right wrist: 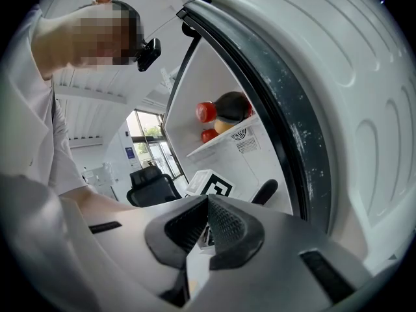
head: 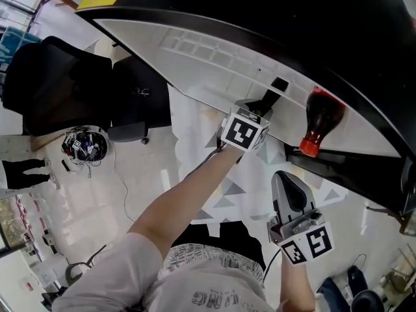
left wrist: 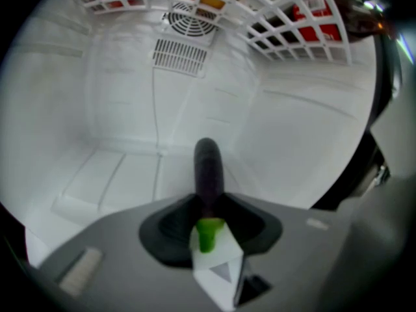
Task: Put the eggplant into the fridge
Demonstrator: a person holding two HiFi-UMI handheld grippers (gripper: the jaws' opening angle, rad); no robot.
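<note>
A dark purple eggplant (left wrist: 208,164) with a green stem end sticks forward out of my left gripper (left wrist: 208,203), which is shut on it near the stem. The eggplant hangs inside the white fridge compartment (left wrist: 110,174), above its floor, under a white wire shelf (left wrist: 273,18). In the head view the left gripper (head: 261,112) reaches into the open fridge (head: 214,57) and the eggplant (head: 268,101) shows as a dark stub past the marker cube. My right gripper (head: 286,177) stays outside the fridge, lower right, its jaws shut on nothing (right wrist: 205,200).
A dark bottle with a red cap (head: 322,119) lies on the fridge's door side, also seen as a bottle (right wrist: 227,109) in the right gripper view. The black door seal (right wrist: 273,109) runs close beside my right gripper. Black office chairs (head: 58,83) stand on the floor at left.
</note>
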